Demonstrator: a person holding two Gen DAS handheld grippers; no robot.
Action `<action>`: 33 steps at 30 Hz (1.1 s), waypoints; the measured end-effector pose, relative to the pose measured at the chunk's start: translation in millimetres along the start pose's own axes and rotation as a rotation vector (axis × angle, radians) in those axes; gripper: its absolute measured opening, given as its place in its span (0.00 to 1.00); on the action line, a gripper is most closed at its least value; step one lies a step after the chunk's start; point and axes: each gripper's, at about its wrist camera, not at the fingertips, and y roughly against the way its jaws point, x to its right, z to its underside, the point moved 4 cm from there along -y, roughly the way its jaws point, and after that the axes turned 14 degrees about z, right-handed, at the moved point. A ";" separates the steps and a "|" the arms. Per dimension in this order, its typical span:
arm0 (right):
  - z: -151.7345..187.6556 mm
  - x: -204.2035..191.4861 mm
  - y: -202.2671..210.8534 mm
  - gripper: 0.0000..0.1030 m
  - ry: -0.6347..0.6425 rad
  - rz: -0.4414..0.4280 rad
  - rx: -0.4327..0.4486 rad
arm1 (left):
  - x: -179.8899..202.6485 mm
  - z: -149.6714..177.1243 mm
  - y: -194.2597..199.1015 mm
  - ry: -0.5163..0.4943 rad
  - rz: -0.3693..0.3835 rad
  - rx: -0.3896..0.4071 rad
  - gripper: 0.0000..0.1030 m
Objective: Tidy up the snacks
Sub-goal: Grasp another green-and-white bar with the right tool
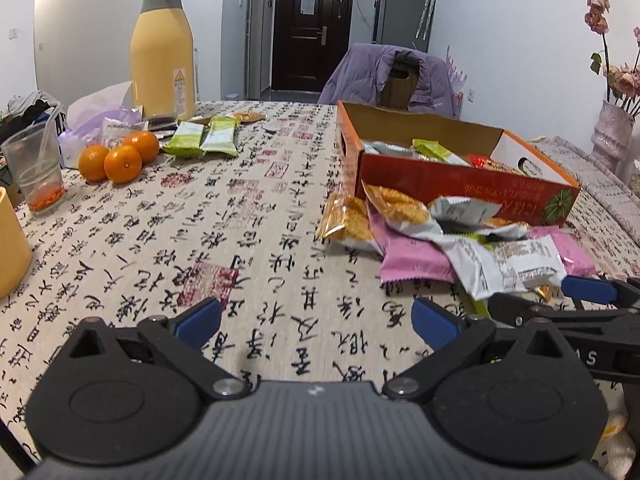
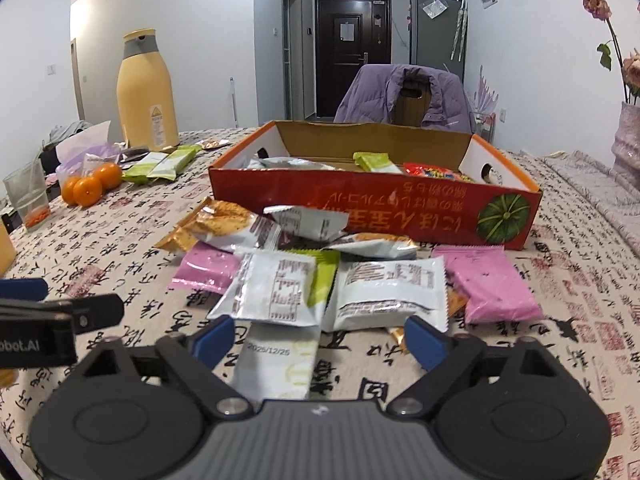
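A red cardboard box (image 2: 320, 196) (image 1: 440, 180) stands open on the table with several snack packets inside. In front of it lies a loose pile of packets: pink ones (image 2: 496, 284), white ones (image 2: 276, 288) and golden cracker packs (image 2: 220, 220) (image 1: 352, 224). My right gripper (image 2: 320, 340) is open at the near edge of the pile. A white dated packet (image 2: 280, 364) lies between its jaws, and the pads do not touch it. My left gripper (image 1: 318, 318) is open over bare tablecloth, left of the pile, with nothing between its fingers. Two green packets (image 1: 202, 140) lie far left.
A tall yellow thermos (image 1: 162, 52), three oranges (image 1: 118, 156), a plastic cup (image 1: 36, 172) and a yellow mug (image 1: 10, 244) stand at the left. A chair with a purple jacket (image 2: 404, 92) is behind the table. A vase (image 1: 610, 136) stands at the right.
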 end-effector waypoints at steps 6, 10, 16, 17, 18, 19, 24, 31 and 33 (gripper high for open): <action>3.4 -10.7 -0.4 0.77 0.016 -0.034 0.005 | -5.1 5.5 -1.6 0.016 0.012 -0.011 1.00; 6.9 -15.8 -5.5 0.59 0.026 -0.037 -0.011 | -7.2 8.0 -1.9 0.027 0.020 -0.016 1.00; 17.1 -16.9 -7.1 0.44 0.069 -0.040 -0.008 | -9.4 10.4 -2.9 0.038 0.024 -0.025 1.00; 17.8 -16.9 -6.1 0.44 0.077 -0.044 -0.005 | -9.6 10.7 -3.3 0.040 0.024 -0.026 1.00; 17.8 -16.1 -5.6 0.42 0.081 -0.048 -0.007 | -9.5 10.9 -3.6 0.042 0.024 -0.028 1.00; 17.7 -14.6 -5.1 0.40 0.079 -0.051 -0.009 | -9.4 11.2 -4.0 0.044 0.025 -0.030 1.00; 19.1 -6.0 3.8 0.37 0.079 -0.028 0.039 | -8.3 12.3 -4.1 0.046 0.024 -0.033 1.00; 10.7 10.2 32.0 0.34 0.103 0.037 0.182 | -7.2 10.8 -4.6 0.052 0.022 -0.030 1.00; 11.9 12.6 32.3 0.08 0.111 0.032 0.178 | -6.3 11.5 -5.6 0.054 0.023 -0.035 1.00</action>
